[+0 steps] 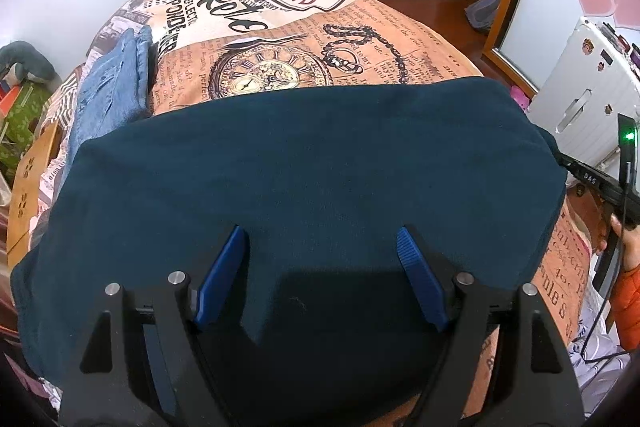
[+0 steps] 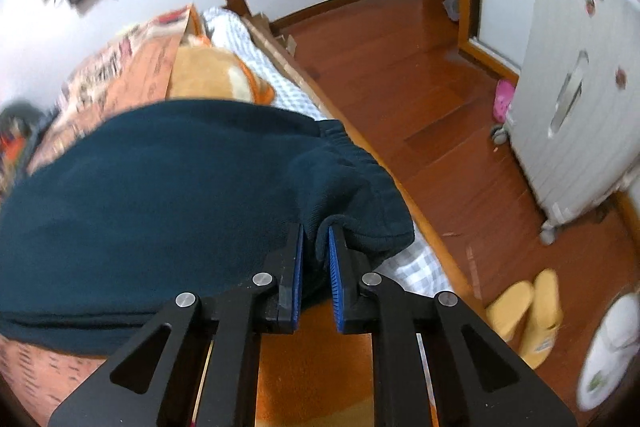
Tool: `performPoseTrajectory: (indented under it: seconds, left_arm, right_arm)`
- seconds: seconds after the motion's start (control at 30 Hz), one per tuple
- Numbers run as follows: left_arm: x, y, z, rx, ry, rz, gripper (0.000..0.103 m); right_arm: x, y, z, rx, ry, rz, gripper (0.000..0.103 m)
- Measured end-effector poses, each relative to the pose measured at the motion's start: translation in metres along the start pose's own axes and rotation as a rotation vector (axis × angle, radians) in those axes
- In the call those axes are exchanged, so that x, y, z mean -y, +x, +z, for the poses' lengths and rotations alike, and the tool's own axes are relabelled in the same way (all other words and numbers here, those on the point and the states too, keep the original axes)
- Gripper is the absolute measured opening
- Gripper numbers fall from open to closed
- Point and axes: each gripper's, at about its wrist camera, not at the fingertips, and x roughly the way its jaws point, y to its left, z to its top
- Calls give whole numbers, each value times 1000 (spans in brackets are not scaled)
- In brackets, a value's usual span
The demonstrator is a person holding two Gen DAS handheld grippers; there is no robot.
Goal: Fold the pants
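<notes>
Dark teal pants (image 1: 312, 163) lie spread across the printed bedspread (image 1: 360, 39). My left gripper (image 1: 320, 239) is open just above the near part of the cloth, with its blue pads (image 1: 224, 267) wide apart and nothing pinched. In the right wrist view, the same pants (image 2: 160, 195) bunch up at their right end near the elastic waistband (image 2: 352, 147). There my right gripper (image 2: 316, 229) is shut on a raised fold of the cloth. In the left wrist view, a hand (image 1: 628, 243) in an orange sleeve holds that gripper's black body at the far right.
Folded blue jeans (image 1: 116, 87) lie at the bed's left side. An orange plush cushion (image 2: 212, 75) sits beyond the pants. The bed's right edge drops to a wooden floor (image 2: 400, 75) with a white suitcase (image 2: 568, 107) and yellow slippers (image 2: 524, 311).
</notes>
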Motion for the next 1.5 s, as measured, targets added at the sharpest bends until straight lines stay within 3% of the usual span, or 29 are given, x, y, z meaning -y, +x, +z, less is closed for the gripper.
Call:
performPoseTrajectory:
  seconds: [0.2,0.33,0.43,0.53,0.83,1.3,1.4,1.5]
  left_arm:
    - [-10,-20,4,30,4,-1,78]
    - [-19,-38,6,71,-18,-10,78]
    - [-23,-41,4,75,-31,-11,78]
    - [-24,-38,-3,61,-43,-29,78]
    - [-25,-25,-16,29,-29,-45,78]
    - [-31,-9,-14,22,-67,-69,79]
    - [-31,-9,-13,23,-68,-69,79]
    - [-31,-8,-13,23,-69,-67,79]
  right_arm:
    - [12,-30,11,-34,133,72,24]
    - [-4,-61,9,-2,112,149,45]
    - [-21,-70,2,-12,102,225,52]
    - [-33,-62,-9,-42,144,291,53]
    - [-16,-13,-32,-139,401,305,54]
    - [-7,6,-14,-71,418,300,60]
    - [-9,6,-11,-49,397,283,56]
    - [-10,3,-8,-22,378,263,43]
